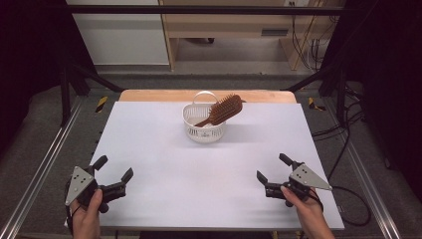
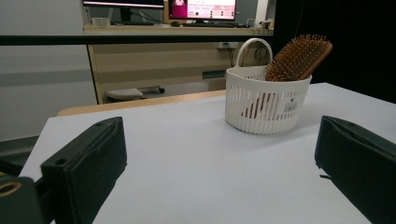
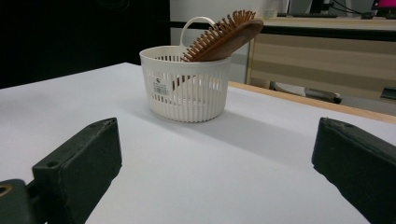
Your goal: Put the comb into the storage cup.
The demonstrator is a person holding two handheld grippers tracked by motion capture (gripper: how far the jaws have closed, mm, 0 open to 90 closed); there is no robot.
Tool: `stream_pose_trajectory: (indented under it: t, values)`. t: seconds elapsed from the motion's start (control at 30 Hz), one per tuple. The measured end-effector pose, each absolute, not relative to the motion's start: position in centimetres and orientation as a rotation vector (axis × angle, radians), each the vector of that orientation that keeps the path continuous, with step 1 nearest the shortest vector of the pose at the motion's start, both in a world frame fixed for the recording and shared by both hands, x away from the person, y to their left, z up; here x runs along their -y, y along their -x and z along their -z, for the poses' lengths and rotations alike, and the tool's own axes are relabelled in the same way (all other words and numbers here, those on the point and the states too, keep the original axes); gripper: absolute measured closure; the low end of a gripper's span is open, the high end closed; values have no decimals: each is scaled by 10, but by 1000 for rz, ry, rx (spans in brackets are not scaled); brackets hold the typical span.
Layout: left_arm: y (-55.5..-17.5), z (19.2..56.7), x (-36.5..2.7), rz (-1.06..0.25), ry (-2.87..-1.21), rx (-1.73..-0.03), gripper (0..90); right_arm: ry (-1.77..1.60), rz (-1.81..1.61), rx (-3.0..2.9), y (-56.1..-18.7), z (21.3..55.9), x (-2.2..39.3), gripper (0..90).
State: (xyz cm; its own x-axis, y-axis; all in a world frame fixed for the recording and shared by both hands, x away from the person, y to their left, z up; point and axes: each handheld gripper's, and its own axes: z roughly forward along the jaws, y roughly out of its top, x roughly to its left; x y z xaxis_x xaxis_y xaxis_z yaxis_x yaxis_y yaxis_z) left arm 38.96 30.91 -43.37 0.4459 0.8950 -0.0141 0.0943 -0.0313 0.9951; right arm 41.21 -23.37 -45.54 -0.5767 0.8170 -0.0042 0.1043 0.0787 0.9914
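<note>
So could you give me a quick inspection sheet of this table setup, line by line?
Surface: white table top, flat, wooden edge at the far side.
Job's things: white basket near the far middle; wooden hairbrush leaning in it, head over the rim.
Clutter: nothing seen.
Grippers: left hand-held gripper and right hand-held gripper at the near corners, both with jaws apart, holding nothing, away from the basket.
Cables: a black cable trails from the right hand-held gripper; more on the floor at right.
Surroundings: metal frame, grey floor, a wooden desk behind.
</note>
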Motion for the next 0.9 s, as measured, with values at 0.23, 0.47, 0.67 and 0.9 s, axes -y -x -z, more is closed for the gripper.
stream_pose_trajectory:
  t: [0.23,0.47,0.67,0.9]
  values:
    - [-390,433,-308,-813,-1471,-916,24,-925,-1565,-1759,-415,455,233,20]
    - [-390,434,-306,-801,-1481,-904,23,-924,-1564,-1769,-418,456,230,20]
    - [-390,434,-303,-795,-1490,-897,24,-924,-1562,-1772,-421,456,227,20]
    - [-391,434,-301,-788,-1502,-893,24,-932,-1545,-1787,-424,457,227,24]
